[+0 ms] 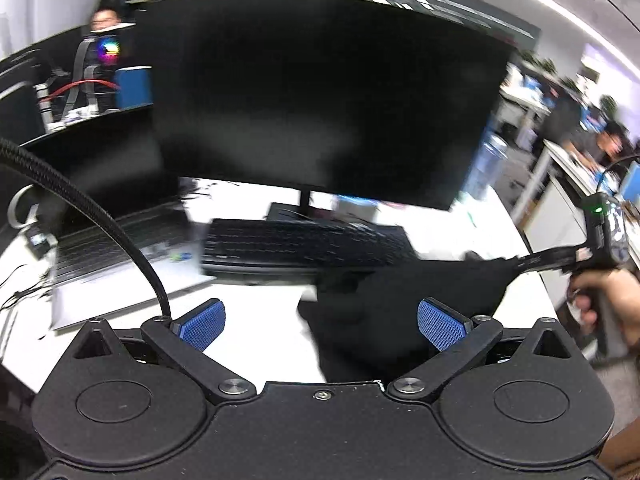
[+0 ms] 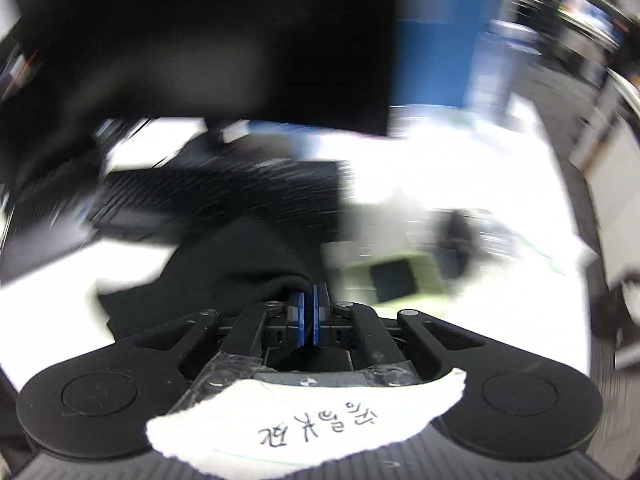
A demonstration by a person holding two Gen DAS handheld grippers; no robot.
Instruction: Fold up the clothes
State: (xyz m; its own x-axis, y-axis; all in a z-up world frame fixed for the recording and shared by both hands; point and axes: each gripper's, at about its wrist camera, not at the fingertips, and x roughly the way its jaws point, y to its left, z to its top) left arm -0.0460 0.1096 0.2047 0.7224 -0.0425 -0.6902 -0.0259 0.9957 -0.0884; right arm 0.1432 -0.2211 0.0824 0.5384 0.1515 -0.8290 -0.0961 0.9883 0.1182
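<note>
A: Starting from the left, where did the left hand-held gripper [image 1: 322, 322] stand?

B: Its blue pads [image 1: 202, 324] were wide apart, with nothing between them. It hung over the white desk [image 1: 248, 320], pointing down and forward. Beyond it sat a laptop [image 1: 120, 248], a keyboard [image 1: 296, 244] and a big dark monitor [image 1: 320, 92].

A: And the black garment [image 1: 384, 312]?

B: It lay on the desk just ahead and to the right of that hand-held gripper, its near edge reaching under the right pad. From there it stretched rightward, drawn out toward a far corner, so I judged its long axis to run roughly left to right across the desk.

A: Who had that far corner?

B: The right hand-held gripper [image 1: 516, 261], held by a hand [image 1: 612, 304]. In its own view the right hand-held gripper's pads [image 2: 299, 312] were together, with a rolled edge of the cloth [image 2: 240, 264] caught at their tips. The picture was blurred, so how deep the bite went I couldn't tell.

A: So which side was nearer the free end?

B: The left one, I'd say. The loose left edge lay closest to it, slightly to its right, so it would need to shift right and down to pinch there.
</note>
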